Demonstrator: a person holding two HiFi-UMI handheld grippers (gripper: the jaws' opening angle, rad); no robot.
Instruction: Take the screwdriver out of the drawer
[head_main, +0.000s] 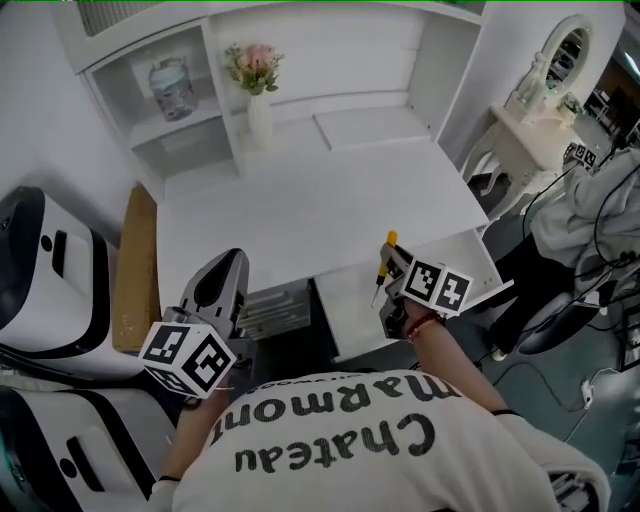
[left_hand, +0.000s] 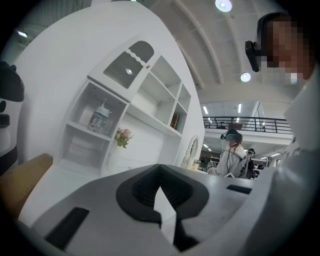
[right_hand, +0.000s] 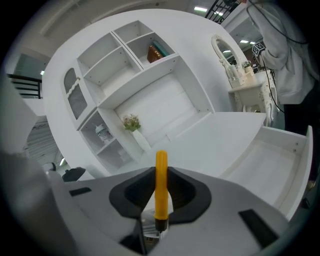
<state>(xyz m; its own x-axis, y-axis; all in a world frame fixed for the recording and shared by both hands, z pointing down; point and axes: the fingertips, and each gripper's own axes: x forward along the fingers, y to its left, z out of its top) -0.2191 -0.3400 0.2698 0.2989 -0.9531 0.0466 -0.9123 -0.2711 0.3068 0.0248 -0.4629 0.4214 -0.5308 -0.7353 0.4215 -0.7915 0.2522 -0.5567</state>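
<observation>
Screwdriver (right_hand: 161, 186) sits gripped by its yellow handle in the right claw (right_hand: 161, 171), near the open drawer (right_hand: 272, 165); left claw (left_hand: 160, 175) is closed and empty.

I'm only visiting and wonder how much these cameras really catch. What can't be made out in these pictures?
- Tip of the screwdriver: right gripper view, hidden behind the jaws of the right gripper that holds it.
- Things in the middle drawer: head view, too small to name, partly covered by the left gripper.
- What the jar holds: head view, too small.
</observation>
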